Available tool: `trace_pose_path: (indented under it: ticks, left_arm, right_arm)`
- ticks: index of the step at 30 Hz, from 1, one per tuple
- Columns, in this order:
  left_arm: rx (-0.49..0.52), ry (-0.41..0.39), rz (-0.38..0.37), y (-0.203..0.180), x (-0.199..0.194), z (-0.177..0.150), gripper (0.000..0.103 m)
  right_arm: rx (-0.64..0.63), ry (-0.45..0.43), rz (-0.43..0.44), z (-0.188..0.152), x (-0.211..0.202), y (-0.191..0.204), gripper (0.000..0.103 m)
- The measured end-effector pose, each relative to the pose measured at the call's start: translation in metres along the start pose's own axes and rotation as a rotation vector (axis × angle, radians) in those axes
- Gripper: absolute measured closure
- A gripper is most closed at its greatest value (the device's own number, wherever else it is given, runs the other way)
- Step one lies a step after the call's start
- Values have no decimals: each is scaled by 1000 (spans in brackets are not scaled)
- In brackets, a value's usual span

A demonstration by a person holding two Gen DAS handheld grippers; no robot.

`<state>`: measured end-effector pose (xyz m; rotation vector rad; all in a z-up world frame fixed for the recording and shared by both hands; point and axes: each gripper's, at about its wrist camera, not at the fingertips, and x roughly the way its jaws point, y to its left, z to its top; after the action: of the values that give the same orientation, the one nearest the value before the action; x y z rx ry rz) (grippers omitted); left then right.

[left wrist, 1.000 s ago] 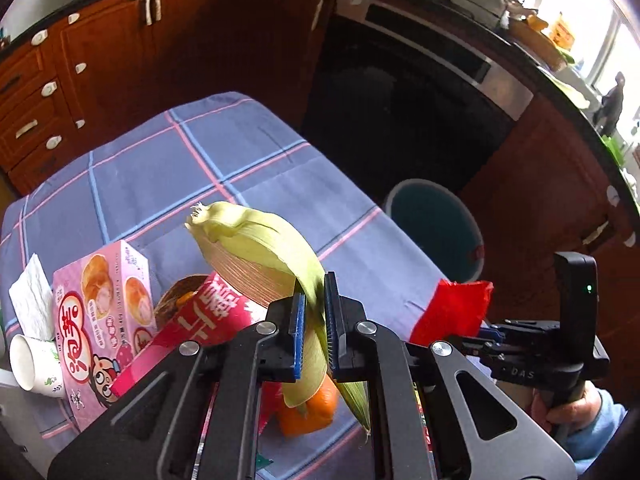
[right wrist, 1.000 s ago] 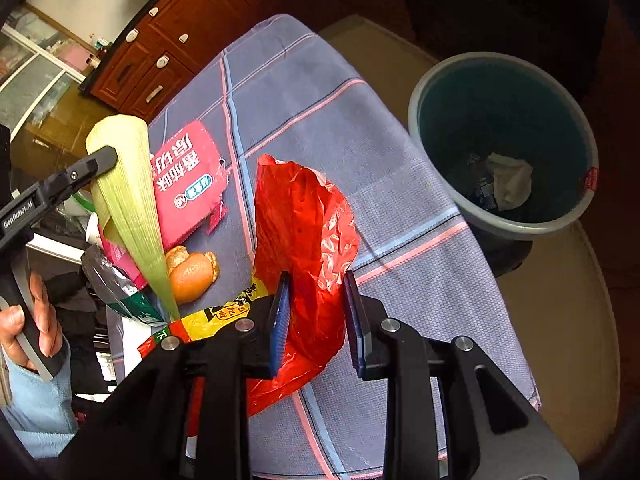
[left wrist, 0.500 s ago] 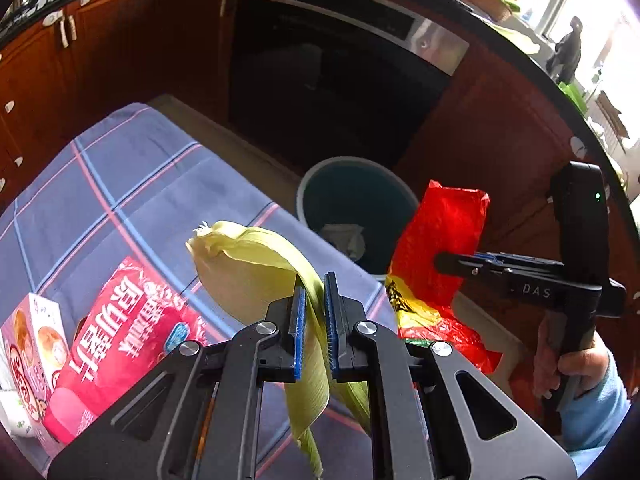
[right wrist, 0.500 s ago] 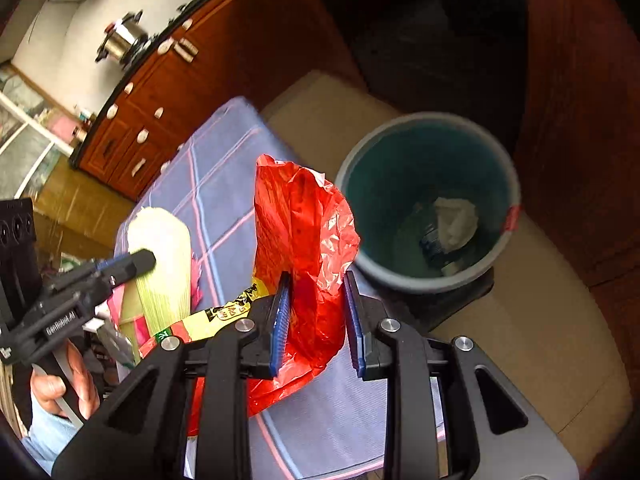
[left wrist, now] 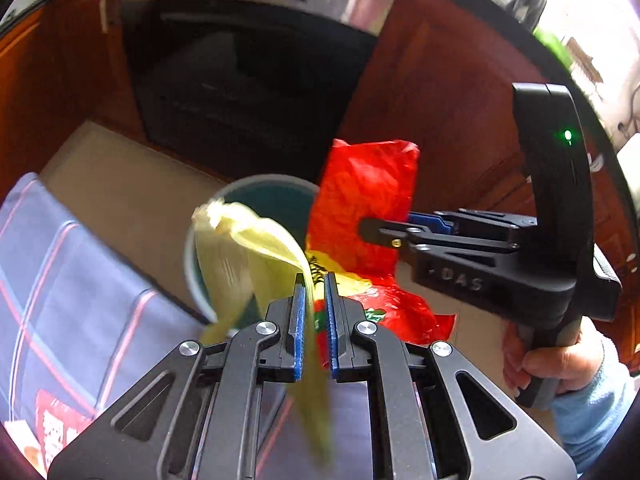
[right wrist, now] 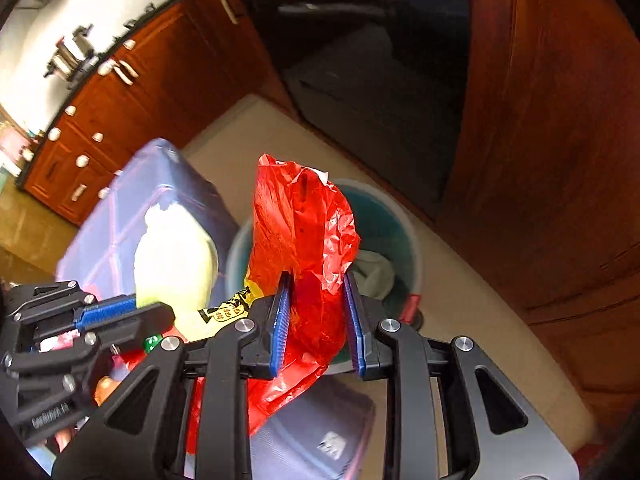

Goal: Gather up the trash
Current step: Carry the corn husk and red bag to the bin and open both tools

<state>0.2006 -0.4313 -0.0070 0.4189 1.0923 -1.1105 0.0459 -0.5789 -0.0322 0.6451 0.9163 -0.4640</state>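
Note:
My left gripper is shut on a pale green corn husk, which hangs in the air over the near rim of the teal trash bin. My right gripper is shut on a crumpled red plastic bag with a yellow printed patch. In the left wrist view this gripper holds the bag above the bin's right side. In the right wrist view the bag hides much of the bin, which holds crumpled paper. The husk and left gripper show at lower left.
The table with a blue plaid cloth lies left of the bin, a red snack packet on it. A dark oven front and brown wooden cabinets stand behind the bin. A hand in a light blue sleeve holds the right gripper's handle.
Both grippers have swung away from the table toward the bin, carrying the husk and the red bag. Both items now hang over the bin instead of over the cloth.

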Motion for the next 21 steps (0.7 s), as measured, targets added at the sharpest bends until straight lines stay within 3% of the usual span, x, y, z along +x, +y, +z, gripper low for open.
trace_pose_path:
  ticks: [6,9,10,11,13,15,19,21]
  left_arm:
    - [10,77,1,4,53,14,93]
    - [-8,113,16,14,70,16,91]
    - [-20,127,17,18,75,16,79]
    - [-37,139,18,23,79,15,51]
    - [-51,123,44,28,79,15,33]
    - [-47,116,66,31,78,14,31]
    - [-53,152,104,33,81,9,10]
    - [-55,154,120,34,81,7,8]
  right_arm:
    - [37,94,-3,8,47,-27,75]
    - [64,121,8,12,64,-37,65]
    - [74,122,11,12,67,-38,53]
    - [83,122,12,13,70,-40,40]
    - [101,121,27,13,74,-43,26]
    - [123,124,34,12,76,-48,22]
    - [169,144,31,12,80,-53,17]
    - [182,160,28,8,81,-54,15]
